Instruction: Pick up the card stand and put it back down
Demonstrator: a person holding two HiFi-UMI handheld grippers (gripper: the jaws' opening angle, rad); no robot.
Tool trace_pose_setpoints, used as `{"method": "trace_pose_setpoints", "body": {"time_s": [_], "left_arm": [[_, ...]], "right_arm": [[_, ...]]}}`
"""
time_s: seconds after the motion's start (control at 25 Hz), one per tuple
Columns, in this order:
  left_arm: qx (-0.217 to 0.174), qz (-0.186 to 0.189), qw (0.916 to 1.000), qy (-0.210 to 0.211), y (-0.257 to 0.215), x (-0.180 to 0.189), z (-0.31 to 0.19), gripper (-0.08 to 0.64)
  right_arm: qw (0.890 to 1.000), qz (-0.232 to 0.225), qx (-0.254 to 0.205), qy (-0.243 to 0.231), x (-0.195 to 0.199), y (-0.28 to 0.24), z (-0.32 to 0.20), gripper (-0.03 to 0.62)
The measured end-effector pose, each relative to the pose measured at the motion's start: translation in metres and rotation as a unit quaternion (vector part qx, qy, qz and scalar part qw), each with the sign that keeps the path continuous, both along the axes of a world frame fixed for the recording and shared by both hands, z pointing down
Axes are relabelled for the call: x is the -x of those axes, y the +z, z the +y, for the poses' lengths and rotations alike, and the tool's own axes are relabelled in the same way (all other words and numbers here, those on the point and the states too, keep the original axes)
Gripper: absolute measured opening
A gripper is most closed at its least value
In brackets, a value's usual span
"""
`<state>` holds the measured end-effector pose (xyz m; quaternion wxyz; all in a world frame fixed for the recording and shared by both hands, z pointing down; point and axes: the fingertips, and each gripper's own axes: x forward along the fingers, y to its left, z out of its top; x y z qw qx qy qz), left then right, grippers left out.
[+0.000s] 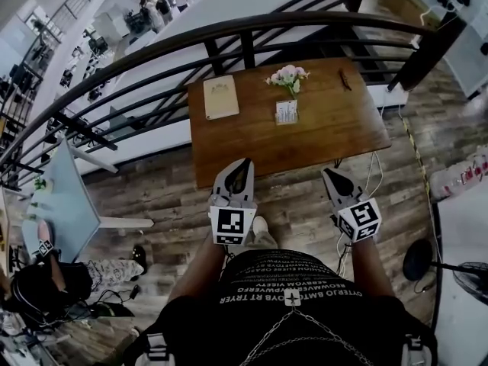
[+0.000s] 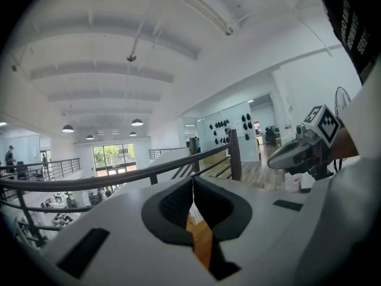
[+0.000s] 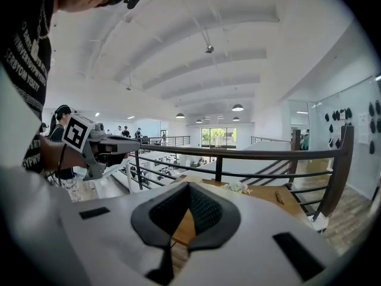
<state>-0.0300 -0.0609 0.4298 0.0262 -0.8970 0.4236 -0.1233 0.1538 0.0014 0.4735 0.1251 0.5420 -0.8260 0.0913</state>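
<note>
The card stand [image 1: 287, 112], a small clear holder with a white card, stands upright on the wooden table [image 1: 335, 128], just in front of a small bunch of pale flowers [image 1: 287, 76]. Both grippers hover short of the table's near edge and touch nothing. My left gripper [image 1: 244, 163] is shut and empty; in the left gripper view the card stand [image 2: 194, 213] shows through the gap behind its closed tips [image 2: 192, 183]. My right gripper [image 1: 330, 173] is shut too, with nothing between its jaws [image 3: 189, 185].
A tan booklet [image 1: 221, 96] lies at the table's back left and a small dark object [image 1: 345, 79] at the back right. A dark metal railing [image 1: 252, 29] runs behind the table. White cables [image 1: 372, 175] hang by its right front corner.
</note>
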Motion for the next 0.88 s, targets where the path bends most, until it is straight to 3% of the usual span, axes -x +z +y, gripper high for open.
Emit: {"method": "trace_pose_setpoints", "body": {"time_s": [0.88], "left_arm": [[0.003, 0.010, 0.9991, 0.041, -0.005, 0.005, -0.114, 0.029]], "right_arm": [[0.999, 0.032, -0.011, 0.019, 0.017, -0.017, -0.097, 0.011]]}}
